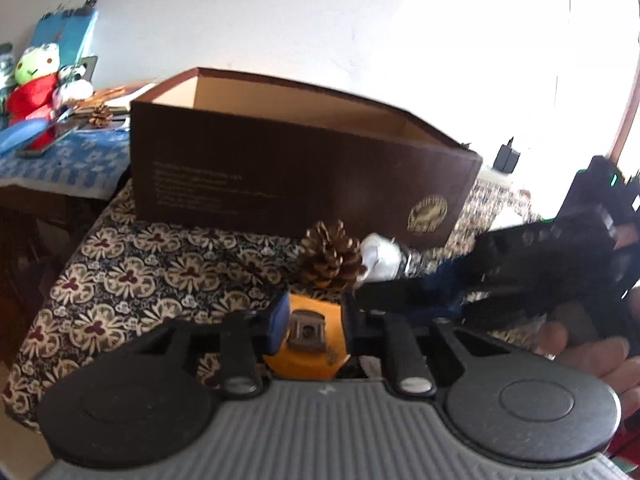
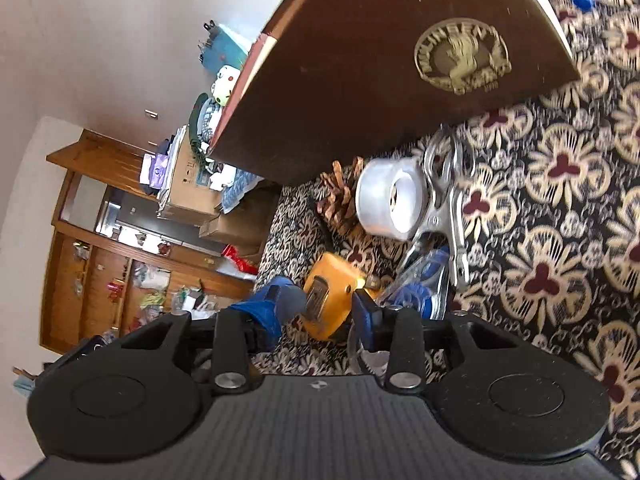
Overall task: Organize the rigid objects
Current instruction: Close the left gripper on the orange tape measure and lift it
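Floral tablecloth [image 1: 120, 264]: left gripper [image 1: 310, 322] clamps yellow tape measure [image 1: 308, 356] (box [image 1: 280, 168] beyond).

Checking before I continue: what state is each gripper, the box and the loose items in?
Left gripper: shut on orange tape measure.
Right gripper: open, holding nothing.
Brown box: upright, top open.
Pine cone: loose on tablecloth.
Silver roll: loose on tablecloth.

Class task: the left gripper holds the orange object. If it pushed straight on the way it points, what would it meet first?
Probably the pine cone, lying just beyond the orange object that the left gripper clamps; behind it stands the brown box. Depth is uncertain.
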A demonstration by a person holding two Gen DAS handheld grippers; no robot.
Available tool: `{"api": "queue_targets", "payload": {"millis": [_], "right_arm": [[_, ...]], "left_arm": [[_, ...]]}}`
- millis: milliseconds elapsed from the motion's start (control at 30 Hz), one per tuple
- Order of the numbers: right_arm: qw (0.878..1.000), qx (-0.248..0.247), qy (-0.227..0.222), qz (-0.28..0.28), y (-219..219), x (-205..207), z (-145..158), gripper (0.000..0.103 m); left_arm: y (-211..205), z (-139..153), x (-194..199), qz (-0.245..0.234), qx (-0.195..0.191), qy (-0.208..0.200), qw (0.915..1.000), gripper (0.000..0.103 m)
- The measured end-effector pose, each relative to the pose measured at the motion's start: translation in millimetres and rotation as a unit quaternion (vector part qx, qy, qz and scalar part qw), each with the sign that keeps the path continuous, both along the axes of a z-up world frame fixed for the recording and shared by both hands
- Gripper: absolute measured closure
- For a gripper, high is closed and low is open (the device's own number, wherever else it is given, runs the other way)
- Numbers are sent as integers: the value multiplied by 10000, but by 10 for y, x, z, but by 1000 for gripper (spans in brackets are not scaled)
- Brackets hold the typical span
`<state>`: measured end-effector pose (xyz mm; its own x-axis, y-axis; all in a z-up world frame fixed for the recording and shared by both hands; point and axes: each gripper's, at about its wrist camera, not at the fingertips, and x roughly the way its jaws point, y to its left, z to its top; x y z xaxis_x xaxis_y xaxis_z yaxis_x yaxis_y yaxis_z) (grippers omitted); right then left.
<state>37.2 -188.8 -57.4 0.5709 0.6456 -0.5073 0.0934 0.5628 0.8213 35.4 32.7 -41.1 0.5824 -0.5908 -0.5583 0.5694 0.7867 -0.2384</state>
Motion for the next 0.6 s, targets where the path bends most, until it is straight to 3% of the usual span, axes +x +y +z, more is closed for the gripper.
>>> {"api": "queue_targets", "payload": {"millis": [100,133,167,200,333,500,600], "right_arm": [[9999,-119,-93,-42,-41,-55,26,81],[9998,-144,-101,-34,-44,-65,24,81],[9998,-147,-109,-19,-40,-58,24,81],[9999,-135,-98,17,-42,-59,25,80],[9994,-298,-120,92,0,-23,55,79],[9932,-1061,-420,228,128,4,159,80],[9881,-1353,-571,457,176,19,183,80]], "left_arm": [[85,-26,-85,-8,50,-162,9999,83],[141,-6,-131,38,60,-284,9996,78],[183,14,-166,91,85,-387,9992,55],[218,29,-197,173,119,-480,9986,49],[174,1,-157,122,404,-447,9981,49],[49,-61,-182,-234,596,-387,9972,45],[-21,-166,-164,-147,902,-349,9952,43]]}}
